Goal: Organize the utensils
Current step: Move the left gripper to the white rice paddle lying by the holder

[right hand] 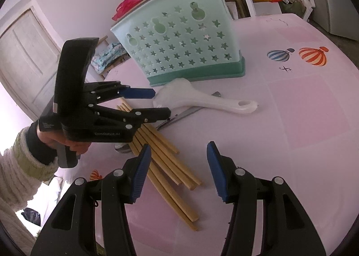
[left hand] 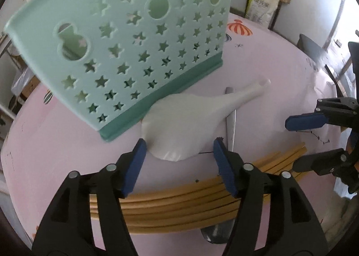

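We see the utensils lying loose on the pink table: a white rice paddle rests flat with its broad head touching the dark green base of the mint utensil holder, its handle pointing away from that base. A metal utensil lies partly under the paddle, only its slim handle and a dark end near the chopsticks showing. A bundle of wooden chopsticks lies side by side nearer to us, just beside the metal piece. The holder stands upright, its wall cut with stars and gourd shapes. Our left gripper hangs over the paddle's head with jaws spread, the pads at either side of it and nothing clamped. Our right gripper is parted over bare table beside the chopstick ends, gripping nothing. A hand in a knitted sleeve holds the left tool.
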Action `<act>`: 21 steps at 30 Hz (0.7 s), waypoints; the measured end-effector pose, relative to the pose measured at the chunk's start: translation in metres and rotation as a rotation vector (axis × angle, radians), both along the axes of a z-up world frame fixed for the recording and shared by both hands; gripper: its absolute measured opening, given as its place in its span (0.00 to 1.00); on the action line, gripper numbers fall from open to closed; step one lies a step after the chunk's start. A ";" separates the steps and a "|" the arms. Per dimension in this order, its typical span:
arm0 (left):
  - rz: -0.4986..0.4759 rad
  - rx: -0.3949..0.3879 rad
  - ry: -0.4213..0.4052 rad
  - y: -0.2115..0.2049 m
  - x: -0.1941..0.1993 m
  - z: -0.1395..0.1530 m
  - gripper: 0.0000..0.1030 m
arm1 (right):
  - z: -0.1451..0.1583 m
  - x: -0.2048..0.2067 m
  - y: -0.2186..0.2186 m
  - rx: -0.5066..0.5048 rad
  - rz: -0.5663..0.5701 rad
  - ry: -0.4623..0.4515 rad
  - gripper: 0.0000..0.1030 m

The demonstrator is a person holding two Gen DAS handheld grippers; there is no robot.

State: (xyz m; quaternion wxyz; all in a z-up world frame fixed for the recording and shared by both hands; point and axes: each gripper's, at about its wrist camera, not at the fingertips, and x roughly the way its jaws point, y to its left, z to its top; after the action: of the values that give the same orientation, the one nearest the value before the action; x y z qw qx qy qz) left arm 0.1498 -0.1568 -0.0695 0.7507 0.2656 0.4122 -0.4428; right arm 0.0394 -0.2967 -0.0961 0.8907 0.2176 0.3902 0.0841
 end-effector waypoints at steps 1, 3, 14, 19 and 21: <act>-0.002 0.001 0.004 -0.002 0.001 0.000 0.58 | -0.001 0.000 -0.001 0.003 -0.002 0.001 0.49; -0.003 -0.001 0.006 -0.003 0.004 -0.001 0.59 | -0.002 0.000 -0.002 0.006 -0.005 0.004 0.49; -0.042 -0.005 -0.060 -0.018 -0.004 0.000 0.51 | -0.002 0.001 -0.004 0.015 -0.017 -0.001 0.49; -0.054 -0.012 -0.096 -0.021 -0.010 0.002 0.46 | -0.002 0.000 -0.003 0.016 -0.019 -0.001 0.49; -0.055 -0.021 -0.104 -0.022 -0.012 0.004 0.46 | -0.002 0.000 -0.002 0.014 -0.019 -0.003 0.49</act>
State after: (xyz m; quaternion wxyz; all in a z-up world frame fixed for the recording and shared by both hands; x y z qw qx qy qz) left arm 0.1379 -0.1787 -0.0653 0.7614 0.2915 0.3605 -0.4531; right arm 0.0391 -0.2991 -0.0977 0.8906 0.2274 0.3860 0.0787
